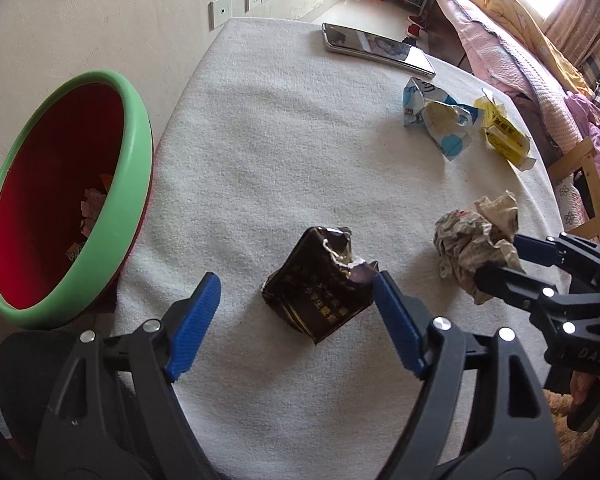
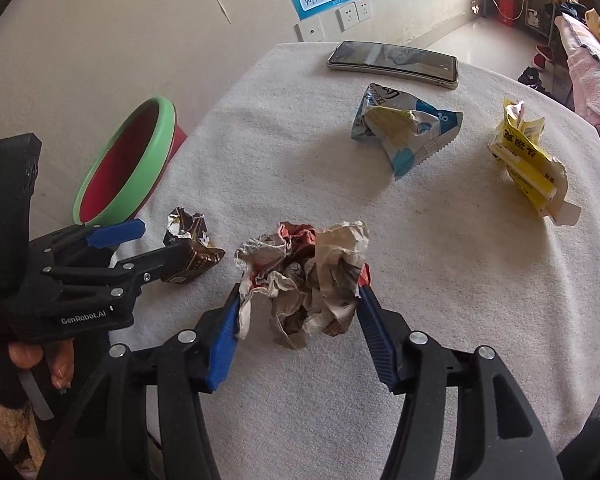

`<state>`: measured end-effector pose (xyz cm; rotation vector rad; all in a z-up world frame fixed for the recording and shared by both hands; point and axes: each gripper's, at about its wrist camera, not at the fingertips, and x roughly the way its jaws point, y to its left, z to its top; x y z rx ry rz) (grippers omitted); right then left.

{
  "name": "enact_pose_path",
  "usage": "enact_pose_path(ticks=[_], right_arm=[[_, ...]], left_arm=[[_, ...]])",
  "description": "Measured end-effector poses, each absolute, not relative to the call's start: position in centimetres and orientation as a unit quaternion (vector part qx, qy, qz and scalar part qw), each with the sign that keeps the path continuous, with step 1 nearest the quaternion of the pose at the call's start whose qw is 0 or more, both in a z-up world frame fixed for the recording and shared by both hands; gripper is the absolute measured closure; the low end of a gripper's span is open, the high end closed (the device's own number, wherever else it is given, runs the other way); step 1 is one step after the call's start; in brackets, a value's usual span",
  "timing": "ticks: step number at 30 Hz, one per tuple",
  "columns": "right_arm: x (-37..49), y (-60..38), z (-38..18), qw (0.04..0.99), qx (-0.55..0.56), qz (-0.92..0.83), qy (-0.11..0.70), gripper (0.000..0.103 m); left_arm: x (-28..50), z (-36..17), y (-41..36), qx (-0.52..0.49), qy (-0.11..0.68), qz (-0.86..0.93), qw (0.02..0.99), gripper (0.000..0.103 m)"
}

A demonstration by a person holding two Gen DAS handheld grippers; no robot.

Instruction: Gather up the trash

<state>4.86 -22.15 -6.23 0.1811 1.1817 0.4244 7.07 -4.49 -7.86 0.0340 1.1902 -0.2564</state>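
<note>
White tablecloth — trash scattered, edges clear.

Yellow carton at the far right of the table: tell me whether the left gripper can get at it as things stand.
Probably not directly. The right gripper and crumpled paper sit between the left gripper and the yellow carton.

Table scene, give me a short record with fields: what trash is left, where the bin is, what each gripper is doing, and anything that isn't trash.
trash on table: dark wrapper, crumpled paper, blue-and-white packet, yellow packet
bin: green-rimmed bin beside the table's left edge, scraps inside
left gripper: open, fingers either side of the dark wrapper
right gripper: fingers touching both sides of the crumpled paper
not trash: phone at the far edge
</note>
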Motion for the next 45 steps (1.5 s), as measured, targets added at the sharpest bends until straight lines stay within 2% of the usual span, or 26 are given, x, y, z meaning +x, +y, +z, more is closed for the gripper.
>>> enact_pose_path(ticks=[8, 12, 17, 26, 28, 29, 45], right_arm=[[6.1, -22.2, -6.7, 0.801, 0.112, 0.197, 0.555, 0.043], [6.2, -22.1, -6.6, 0.804, 0.114, 0.202, 0.547, 0.062], [6.0, -22.2, -6.2, 0.811, 0.112, 0.200, 0.537, 0.068], [5.8, -22.3, -5.5, 0.819, 0.121, 0.199, 0.525, 0.068], [5.7, -22.3, -5.6, 0.818, 0.121, 0.200, 0.525, 0.068], [5.7, -22.2, -5.5, 0.818, 0.121, 0.200, 0.525, 0.068], [5.1, -21.5, -4.0, 0.822, 0.119, 0.215, 0.514, 0.067]], left_arm=[[7.1, -8.1, -5.0, 0.020, 0.563, -0.131, 0.816, 0.027], [7.0, -8.4, -5.4, 0.021, 0.564, -0.138, 0.814, 0.030], [6.7, -8.5, -5.8, 0.018, 0.566, -0.156, 0.809, 0.040], [6.8, -9.0, -5.5, 0.006, 0.578, -0.158, 0.800, 0.037], [6.8, -9.1, -5.8, 0.014, 0.579, -0.155, 0.800, 0.044], [6.7, -9.2, -5.8, 0.016, 0.580, -0.156, 0.799, 0.050], [6.7, -6.4, -3.3, -0.022, 0.531, -0.109, 0.840, 0.051]])
